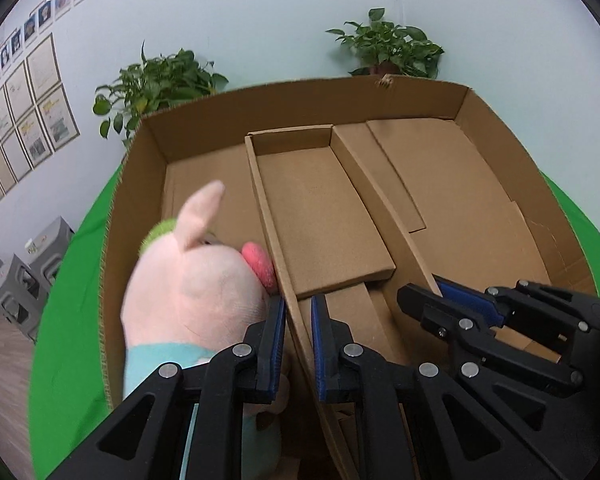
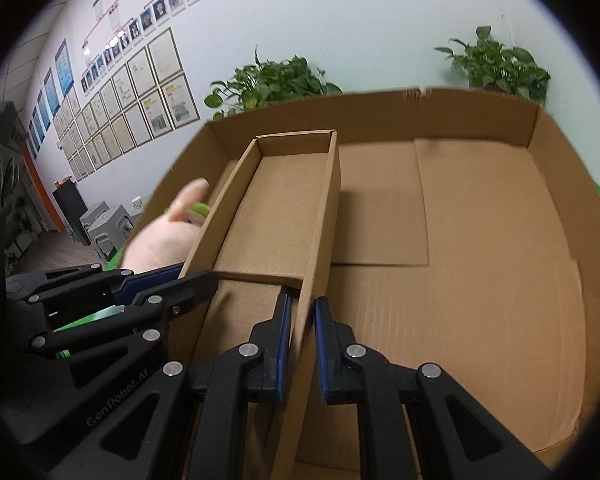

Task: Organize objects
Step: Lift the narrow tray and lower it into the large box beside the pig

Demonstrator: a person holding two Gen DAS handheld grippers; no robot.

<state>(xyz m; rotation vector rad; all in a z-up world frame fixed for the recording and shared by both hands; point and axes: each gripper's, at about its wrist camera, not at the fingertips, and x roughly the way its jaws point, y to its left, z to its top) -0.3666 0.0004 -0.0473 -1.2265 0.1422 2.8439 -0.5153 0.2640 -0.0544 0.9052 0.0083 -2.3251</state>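
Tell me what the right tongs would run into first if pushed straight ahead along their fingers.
The right tongs straddle the right wall of the inner cardboard tray, so they would slide along it. The first real stop is probably the big box's back wall, though depth is hard to judge.

Right wrist view: the raised lettering "GenRobot.AI" stands on the black body of the left gripper (image 2: 168,286), low at the left of the frame. The framed sheets (image 2: 140,92) and portrait cards (image 2: 156,12) on the wall carry print too small to read. Left wrist view: the wall sheets (image 1: 32,120) are likewise illegible; the cardboard box (image 1: 300,100) bears no readable marking.
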